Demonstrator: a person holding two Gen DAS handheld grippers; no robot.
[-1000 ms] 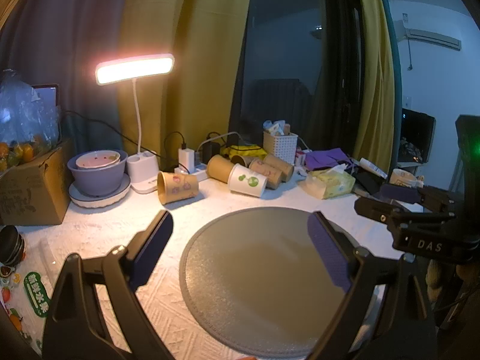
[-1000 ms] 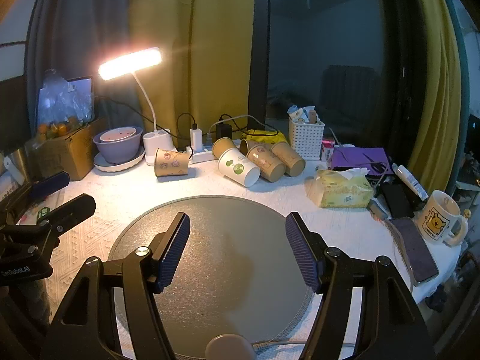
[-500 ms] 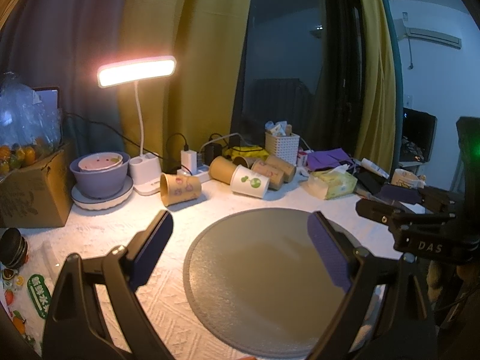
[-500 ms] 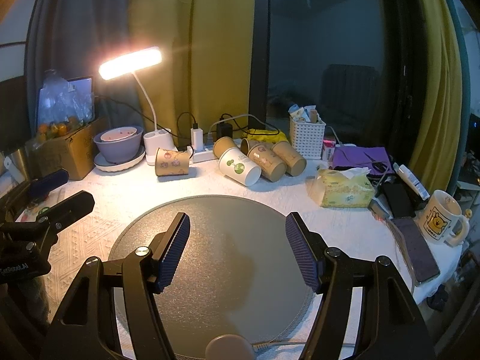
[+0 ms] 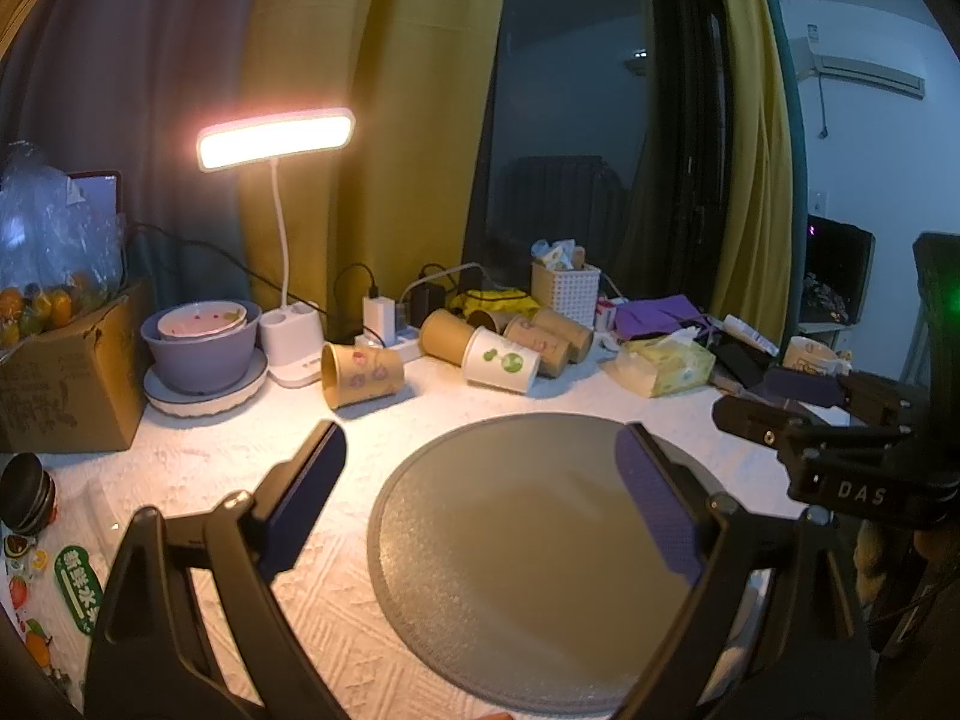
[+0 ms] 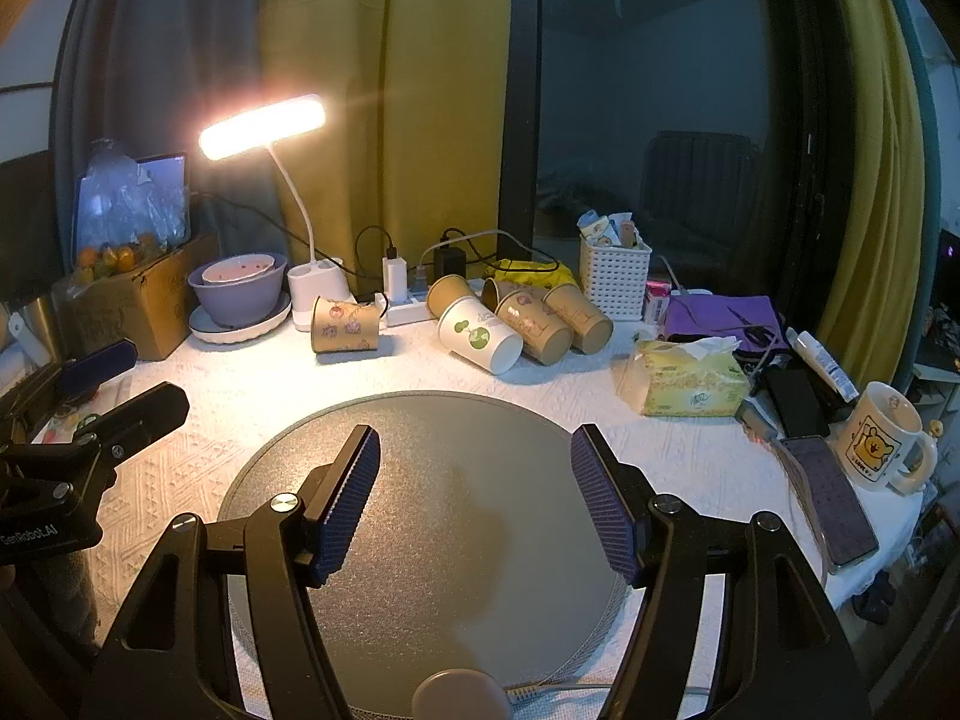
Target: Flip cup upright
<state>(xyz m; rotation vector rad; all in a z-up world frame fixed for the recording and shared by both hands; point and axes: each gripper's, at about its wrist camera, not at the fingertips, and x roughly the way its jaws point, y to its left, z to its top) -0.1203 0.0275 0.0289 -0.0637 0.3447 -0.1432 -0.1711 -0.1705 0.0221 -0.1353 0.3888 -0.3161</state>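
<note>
Several paper cups lie on their sides at the back of the table. A tan cup with pink prints (image 5: 361, 365) (image 6: 345, 324) lies alone near the lamp base. A white cup with green prints (image 5: 501, 359) (image 6: 480, 335) lies in a cluster with tan cups (image 5: 543, 336) (image 6: 555, 321). My left gripper (image 5: 480, 501) is open and empty, above the left edge of the round grey mat (image 5: 522, 552). My right gripper (image 6: 475, 501) is open and empty over the mat (image 6: 432, 420). Each gripper shows at the side of the other's view.
A lit desk lamp (image 6: 264, 123), a purple bowl on a plate (image 6: 237, 294), a cardboard box (image 5: 66, 372), a power strip (image 6: 408, 306), a white basket (image 6: 615, 276), a tissue pack (image 6: 690, 381), a phone (image 6: 831, 495) and a mug (image 6: 882, 438) ring the mat.
The left wrist view has shifted slightly, so the cups and lamp sit a little further right in it. Both grippers stay open; the right view is almost unchanged.
</note>
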